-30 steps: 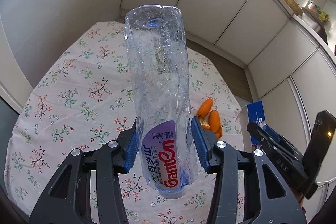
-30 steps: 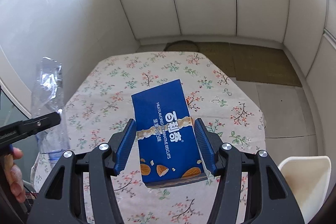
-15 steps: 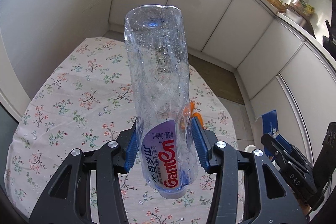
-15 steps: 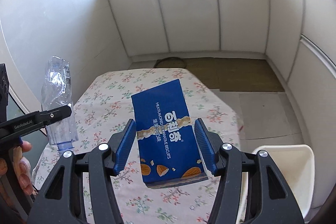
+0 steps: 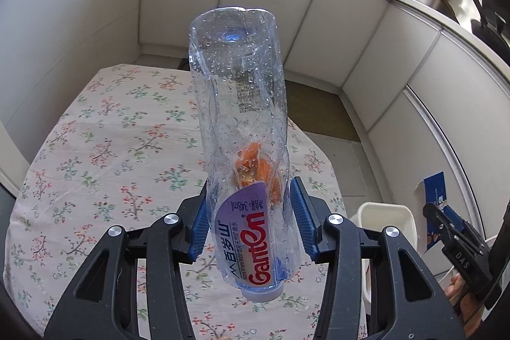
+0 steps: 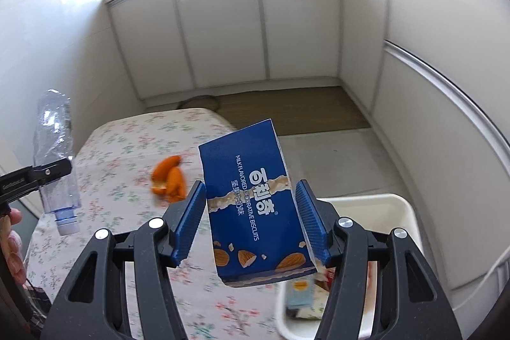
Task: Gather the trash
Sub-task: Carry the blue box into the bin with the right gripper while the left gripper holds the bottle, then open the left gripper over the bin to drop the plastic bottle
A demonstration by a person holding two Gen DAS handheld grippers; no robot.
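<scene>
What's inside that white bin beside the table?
In the right wrist view the white bin holds some packaging: a pale packet with an orange mark and something red. The blue biscuit box and right gripper hide the rest.

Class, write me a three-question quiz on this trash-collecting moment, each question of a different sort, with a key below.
1. True or false: the left claw holds the plastic bottle with its cap pointing down.
2. Multiple choice: what does the right claw grip? A) a blue biscuit box B) a green mug C) a metal spoon
3. Fill in: the orange peel lies on the floral ____.

Key: 1 true; 2 A; 3 tablecloth. The white bin stands beside the table, below the box.
</scene>
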